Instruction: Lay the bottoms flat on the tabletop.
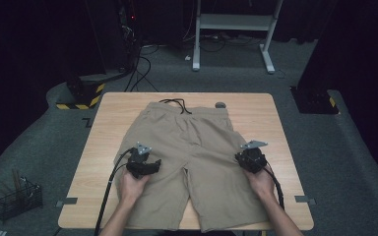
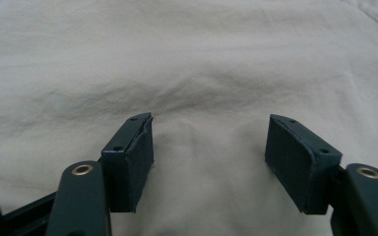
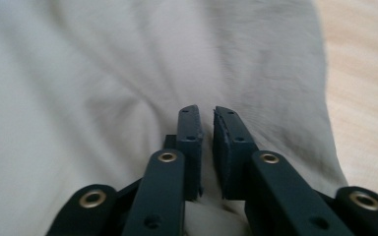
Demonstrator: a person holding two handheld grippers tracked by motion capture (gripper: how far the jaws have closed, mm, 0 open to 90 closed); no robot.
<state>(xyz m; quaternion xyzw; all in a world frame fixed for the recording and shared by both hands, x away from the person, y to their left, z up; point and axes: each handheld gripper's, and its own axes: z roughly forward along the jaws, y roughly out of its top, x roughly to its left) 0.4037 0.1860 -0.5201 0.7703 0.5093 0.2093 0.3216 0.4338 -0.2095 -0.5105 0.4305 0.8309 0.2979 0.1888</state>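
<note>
Looking down from the high view, I see the pair of khaki cotton shorts spread flat on the pale wooden table, waistband and black drawstring toward the far edge, legs toward me. That view also gives me the dark carpet, a white metal frame beyond the table and a black wire basket on the floor at left, none of which the gripper views take in. My left gripper sits over the left leg of the shorts and my right gripper at the right leg's outer edge.

The left gripper view adds the detail: the jaws stand wide apart, pad tips low over softly creased fabric, nothing pinched between them. The right gripper view shows its jaws drawn nearly together with a narrow slit left, the cloth bunched into folds around them and bare wood to the right. I cannot tell whether fabric is caught in that slit.
</note>
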